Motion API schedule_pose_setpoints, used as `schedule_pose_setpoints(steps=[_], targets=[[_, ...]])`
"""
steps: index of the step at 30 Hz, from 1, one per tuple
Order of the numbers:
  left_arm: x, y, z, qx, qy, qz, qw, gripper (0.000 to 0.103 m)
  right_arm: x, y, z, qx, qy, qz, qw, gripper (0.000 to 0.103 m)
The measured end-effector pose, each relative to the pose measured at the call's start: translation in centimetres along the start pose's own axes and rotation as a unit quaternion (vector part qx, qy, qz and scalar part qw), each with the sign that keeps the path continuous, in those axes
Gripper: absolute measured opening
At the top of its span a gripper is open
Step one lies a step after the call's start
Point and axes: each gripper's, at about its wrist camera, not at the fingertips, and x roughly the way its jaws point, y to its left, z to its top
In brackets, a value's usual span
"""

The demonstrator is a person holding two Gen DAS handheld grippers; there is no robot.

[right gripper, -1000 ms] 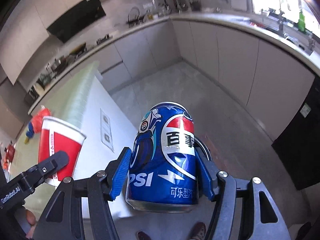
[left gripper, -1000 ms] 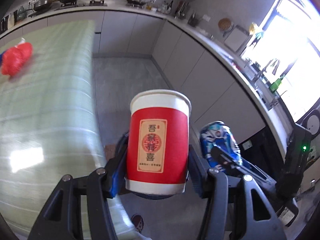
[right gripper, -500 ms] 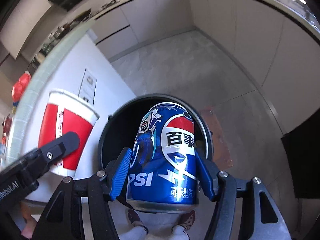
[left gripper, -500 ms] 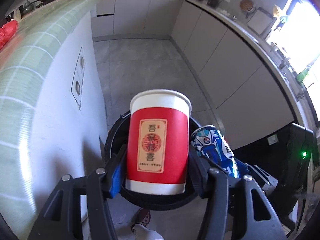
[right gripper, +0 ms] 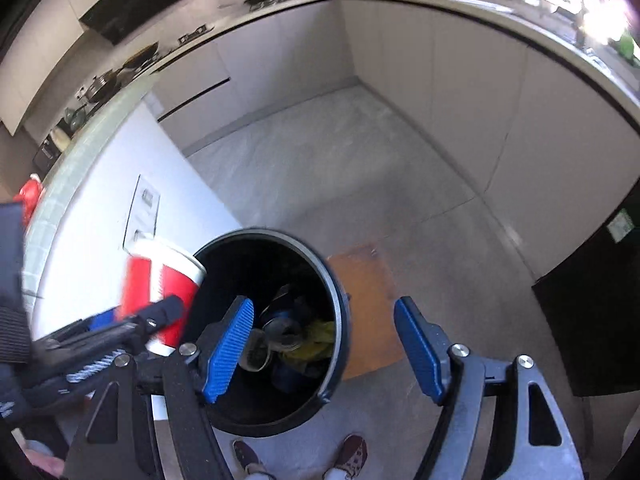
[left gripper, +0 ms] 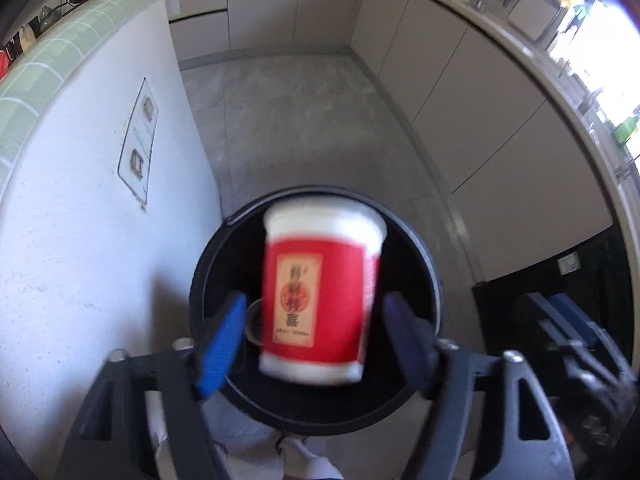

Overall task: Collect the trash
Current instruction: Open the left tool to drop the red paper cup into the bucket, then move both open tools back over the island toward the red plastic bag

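Over one black bin point(left gripper: 424, 256): two wide-parted tongs, left point(left gripper: 316, 330) and right point(right gripper: 324, 346), one red cup point(left gripper: 320, 300) loose between the left's.

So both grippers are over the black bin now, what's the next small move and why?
Probably lift both away from the bin. The left gripper's jaws have just been opening, clear of the blurred red cup over the bin mouth; the right gripper, also just opening, holds nothing.

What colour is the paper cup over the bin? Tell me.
Red with white rims, clearest in the left wrist view: paper cup.
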Motion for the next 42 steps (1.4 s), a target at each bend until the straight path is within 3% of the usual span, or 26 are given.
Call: schedule_pose_setpoints(steps=[4, 7, 17, 23, 33, 38, 42], targets=[[-1.7, 0.1, -0.1, -0.004, -0.003, 0.009, 1.0, 0.077, -1.8, -0.8, -0.1, 0.014, -0.012, -0.007, 1.0, 0.075], [-4.7, 0.3, -0.2, -0.016, -0.029, -0.003, 0.9995, 0.077, -3.0, -0.5, 0.2, 0.022, -0.02, -0.011, 0.999, 0.075], [-17.2, 3.7, -1.1, -0.013, -0.111, -0.038, 0.993, 0.077, -8.2, 4.6, 1.4, 0.021, -0.063, 0.001, 0.998, 0.075], [-21.6, 11.3, -1.6, -0.036, -0.147, -0.009, 0.9884, 0.081, -11.8, 12.1, 2.3, 0.006, -0.092, 0.035, 0.995, 0.075], [-24.6, 29.3, -5.0, -0.107, -0.167, 0.071, 0.9776, 0.082, -12.6, 30.4, 0.5, -0.067, -0.099, 0.099, 0.988, 0.075], [-25.5, 34.7, -5.6, -0.132, -0.171, 0.089, 0.9722, 0.082, -11.2, 38.6, -1.7, -0.093, -0.087, 0.124, 0.984, 0.075], [-25.4, 37.1, -5.0, -0.141, -0.171, 0.093, 0.9707, 0.082, -10.4, 42.7, -2.3, -0.107, -0.076, 0.133, 0.982, 0.075]])
